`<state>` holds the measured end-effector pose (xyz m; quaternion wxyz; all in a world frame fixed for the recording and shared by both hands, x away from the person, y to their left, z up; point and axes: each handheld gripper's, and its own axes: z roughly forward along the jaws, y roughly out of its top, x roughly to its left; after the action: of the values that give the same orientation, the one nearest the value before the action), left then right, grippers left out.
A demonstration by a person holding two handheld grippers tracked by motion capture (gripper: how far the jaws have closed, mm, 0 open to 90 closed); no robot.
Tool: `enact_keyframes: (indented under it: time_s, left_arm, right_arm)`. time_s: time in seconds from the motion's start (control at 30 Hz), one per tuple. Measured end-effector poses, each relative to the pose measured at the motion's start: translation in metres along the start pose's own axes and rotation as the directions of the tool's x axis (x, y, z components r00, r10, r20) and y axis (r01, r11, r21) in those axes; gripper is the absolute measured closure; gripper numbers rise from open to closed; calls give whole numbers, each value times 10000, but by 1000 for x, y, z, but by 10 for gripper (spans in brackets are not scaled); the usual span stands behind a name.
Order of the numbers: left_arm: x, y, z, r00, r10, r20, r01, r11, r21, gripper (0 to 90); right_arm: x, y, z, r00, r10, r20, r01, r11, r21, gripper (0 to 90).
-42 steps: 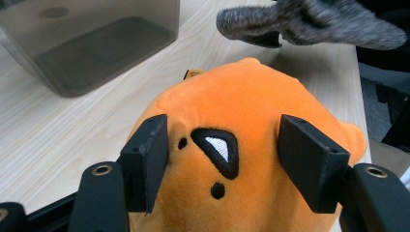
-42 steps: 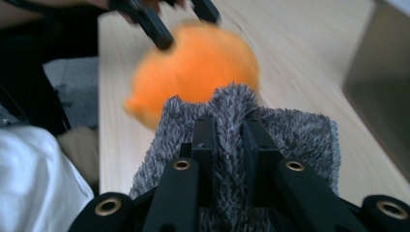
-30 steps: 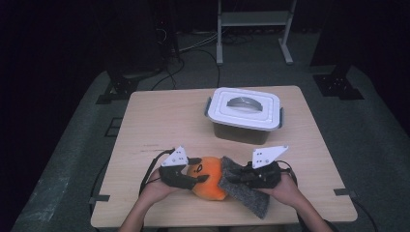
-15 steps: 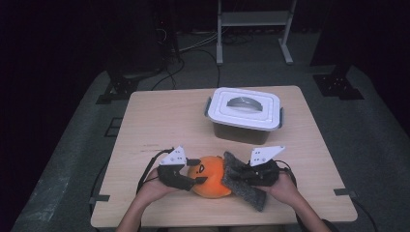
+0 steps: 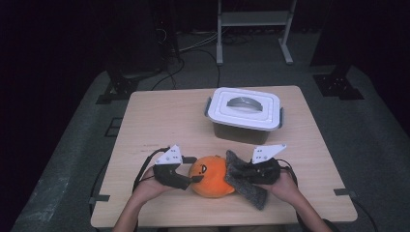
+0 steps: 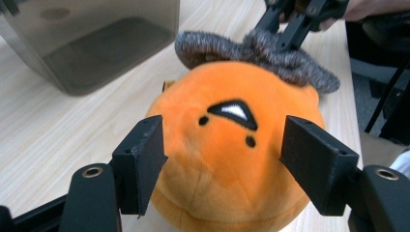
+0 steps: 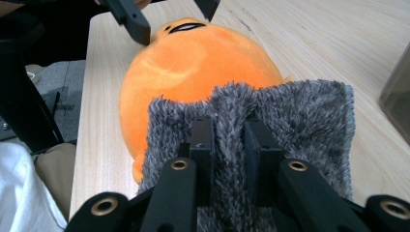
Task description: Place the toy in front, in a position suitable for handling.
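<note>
so, at the near edge of the table (image 5: 145,125) both hands were in. the left gripper (image 5: 191,175) sat with its jaws spread wide, one on each side of the orange plush toy (image 5: 212,175), and in the left gripper view there was still daylight between the pads (image 6: 147,159) and the plush, so nothing was clamped there. the right gripper (image 5: 241,173) was pinched shut on a fold of the grey fuzzy cloth (image 5: 246,186), the fur bunched up between its jaws in the right gripper view.

the toy lay near the middle of the near edge, its face turned towards the left. the cloth was touching its right side, part draped against it and part trailing on the wood towards the near right.

my read: the cloth was gripped and the toy was framed, but the toy was neither grasped nor moved yet. farther back, right of centre, the lidded plastic box (image 5: 244,116) stood with its white lid on and handle flat. if it belongs to the job, opening it was still to come.

hard to call: the box's inside was dim through the smoky wall, the toy's underside was hidden, and the cloth's far edge behind the plush was cut off.
</note>
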<state>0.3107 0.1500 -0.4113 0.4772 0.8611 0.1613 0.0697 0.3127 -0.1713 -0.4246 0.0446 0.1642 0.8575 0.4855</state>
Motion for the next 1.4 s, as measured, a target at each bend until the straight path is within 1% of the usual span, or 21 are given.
enact_keyframes:
  time_s: [0.1,0.23,0.27,0.3,0.33,0.4,0.47,0.6,0.63,0.7,0.73,0.8,0.83,0.93,0.97,1.0,1.03,1.1,1.23,1.33,1.4]
  left_arm:
    - [0,-2,3,9992,-146,368,140,9998,151,331]
    - [-1,-2,1,9958,-127,905,91,9992,398,347]
    - [-1,-2,0,9959,-93,905,61,9994,354,379]
    - [0,-1,-3,9977,-60,669,47,9998,185,379]
    - [1,-1,-3,9982,-111,589,106,9999,80,379]
    - [1,-2,-2,9983,-128,576,122,9999,98,379]
    - [1,-3,0,9976,-119,675,96,9994,330,386]
    - [1,-4,1,9975,-217,680,191,9991,384,393]
    - [1,-4,1,9975,-196,683,170,9992,373,392]
    - [0,-3,1,9977,-148,660,125,9993,359,389]
    - [-1,-2,1,9985,9,550,-21,9997,225,365]
    - [-2,0,1,9996,74,272,-72,9999,-102,300]
    - [-2,0,1,9996,74,272,-72,9999,-102,280]
    - [-4,2,5,9995,305,-57,-307,9985,-463,269]
    - [-5,1,7,9995,321,-18,-321,9986,-416,271]
    - [-5,-1,11,9993,344,143,-342,9993,-145,296]
    - [-5,-1,11,9993,344,143,-342,9993,-145,306]
    - [-3,-3,10,9993,47,373,-41,9999,-160,327]
    - [-3,-5,9,9989,62,468,-57,9999,-106,336]
    - [-1,-7,9,9987,7,518,-4,10000,-57,336]
    - [1,-10,9,9980,-160,610,166,9998,-85,336]
  right_arm:
    - [-1,0,0,10000,21,-5,-21,10000,-8,753]
    - [-2,0,1,10000,42,66,-42,10000,-4,750]
    - [-3,-1,0,9999,58,89,-59,10000,19,749]
    - [-3,-1,0,9999,96,87,-96,10000,0,749]
    - [-4,-1,0,9999,111,94,-111,9999,-5,749]
    - [-4,-1,0,9999,117,98,-117,9999,-8,749]
    - [-4,-1,0,9999,141,49,-141,9999,2,751]
    - [2,8,-7,10000,-88,-9,88,9995,-293,754]
    - [10,17,-12,9994,-317,-146,307,9972,-679,754]
    - [14,20,-13,9987,-456,-223,437,9958,-805,754]
    - [21,25,-11,9969,-701,-365,666,9939,-884,754]
    - [26,25,-5,9953,-860,-442,831,9945,-641,754]
    - [26,25,-5,9953,-860,-442,831,9945,-641,754]
    - [27,20,6,9946,-896,-521,888,9959,-167,752]
    - [27,19,9,9943,-905,-557,902,9959,-77,751]
    - [28,18,10,9939,-913,-621,913,9958,-33,750]
    - [28,17,9,9936,-961,-593,963,9954,2,748]
    - [27,16,9,9935,-970,-590,975,9952,46,748]
    - [21,7,5,9953,-717,-649,725,9973,99,748]
    - [16,0,-1,9974,-542,-476,553,9982,223,748]
    - [11,-8,-7,9992,-294,-256,303,9988,375,749]
